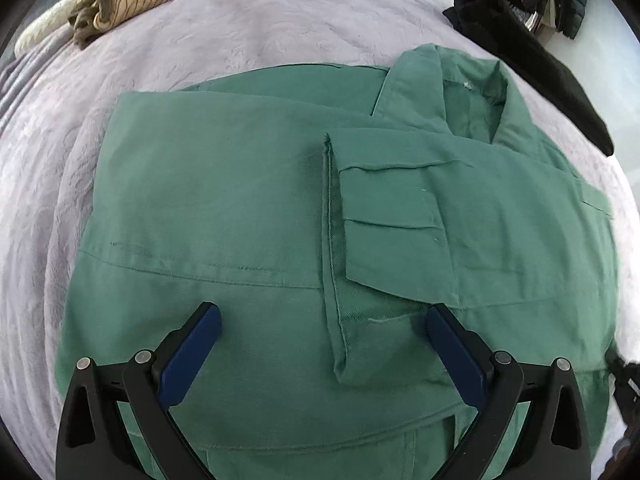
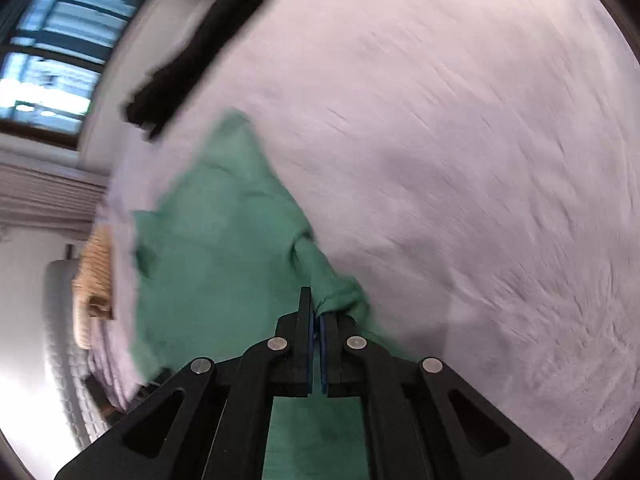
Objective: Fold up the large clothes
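— On the lilac bedspread (image 1: 280,32), where is the green jacket (image 1: 240,200) lying?
— Centre, part-folded; left gripper (image 1: 322,322) is hovering released, right gripper (image 2: 316,320) is pinching its edge (blurred).

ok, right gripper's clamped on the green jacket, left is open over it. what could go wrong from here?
1. The right gripper pinches only a small bunched bit of the green jacket; it could slip out.
2. The left gripper is open and holds nothing down, so a pull may drag the folded sleeve askew.
3. The black garment lies close and could snag.
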